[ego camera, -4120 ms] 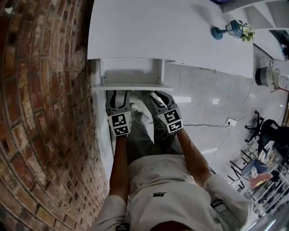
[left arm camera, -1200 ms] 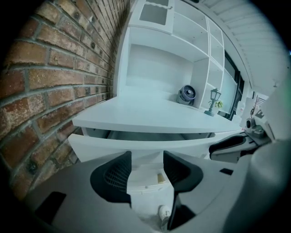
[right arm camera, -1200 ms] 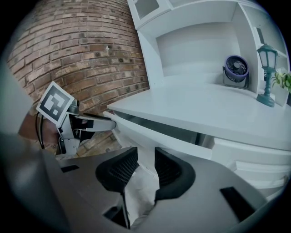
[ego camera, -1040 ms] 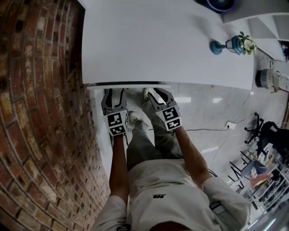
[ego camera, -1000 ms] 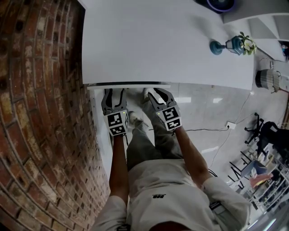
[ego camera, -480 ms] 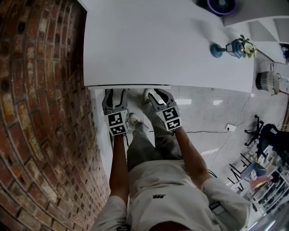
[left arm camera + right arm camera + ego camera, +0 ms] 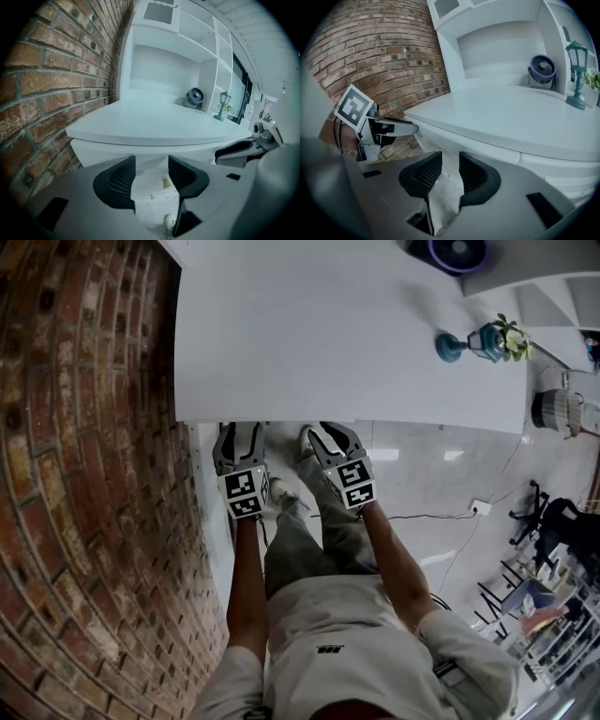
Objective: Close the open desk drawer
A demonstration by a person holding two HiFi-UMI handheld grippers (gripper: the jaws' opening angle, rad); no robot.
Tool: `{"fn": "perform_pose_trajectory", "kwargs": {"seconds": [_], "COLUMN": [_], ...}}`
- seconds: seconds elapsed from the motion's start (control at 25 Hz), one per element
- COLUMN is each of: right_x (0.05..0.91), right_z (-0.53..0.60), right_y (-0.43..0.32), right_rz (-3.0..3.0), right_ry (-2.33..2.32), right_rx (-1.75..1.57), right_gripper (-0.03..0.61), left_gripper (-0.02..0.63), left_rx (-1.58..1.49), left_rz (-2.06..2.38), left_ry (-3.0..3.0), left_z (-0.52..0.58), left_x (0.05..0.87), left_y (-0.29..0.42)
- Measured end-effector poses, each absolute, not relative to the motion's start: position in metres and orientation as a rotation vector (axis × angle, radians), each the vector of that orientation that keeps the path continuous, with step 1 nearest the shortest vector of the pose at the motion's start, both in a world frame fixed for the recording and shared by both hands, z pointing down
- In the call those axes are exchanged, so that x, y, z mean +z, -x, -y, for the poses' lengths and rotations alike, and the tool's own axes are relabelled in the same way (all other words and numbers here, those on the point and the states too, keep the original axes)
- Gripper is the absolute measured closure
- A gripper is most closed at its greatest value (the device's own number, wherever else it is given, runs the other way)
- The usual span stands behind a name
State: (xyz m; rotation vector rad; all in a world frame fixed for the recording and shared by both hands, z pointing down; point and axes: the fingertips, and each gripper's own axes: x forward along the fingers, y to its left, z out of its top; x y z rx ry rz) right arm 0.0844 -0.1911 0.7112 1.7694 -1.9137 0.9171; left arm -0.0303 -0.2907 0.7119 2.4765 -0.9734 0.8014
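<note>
The white desk top (image 7: 347, 324) fills the upper head view, and no drawer shows past its front edge. In the left gripper view the drawer front (image 7: 112, 151) sits in under the desk top (image 7: 154, 124). The right gripper view shows the drawer front (image 7: 487, 146) too, with a seam at its right end. My left gripper (image 7: 239, 430) is at the desk's front edge near the left corner, open and empty. My right gripper (image 7: 328, 434) is beside it to the right, its jaws a narrow gap apart with nothing between them. Each gripper view shows the other gripper alongside.
A brick wall (image 7: 84, 474) runs close along the left. On the desk stand a purple fan (image 7: 459, 251) and a blue lantern with a plant (image 7: 483, 338). White shelves (image 7: 187, 42) rise behind the desk. The person's legs and shoes (image 7: 281, 493) are below the grippers.
Four seconds ago the drawer stood out with its inside showing. It has slid in under the desk top, with both grippers following it toward the desk.
</note>
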Motion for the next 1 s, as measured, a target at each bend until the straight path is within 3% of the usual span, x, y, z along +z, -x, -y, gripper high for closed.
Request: {"fn": "perform_pose_trajectory", "kwargs": {"seconds": [0.64,1.0], "right_x": [0.710,0.651], "right_z": [0.192,0.169], "right_y": [-0.082,-0.064], "right_rz": [1.889,1.942], "right_ry": [-1.825,-1.935], "right_rx": [0.909,0.716], "right_gripper": [0.454,0.460], "left_gripper": [0.377,0.377], "left_rx": [0.794,0.730], "left_rz": [0.947,0.916], "left_ry": [-2.494,-2.574], "left_z": [0.287,0.253], "left_x": [0.708,0.662], "left_y": [0.034,0.053]}}
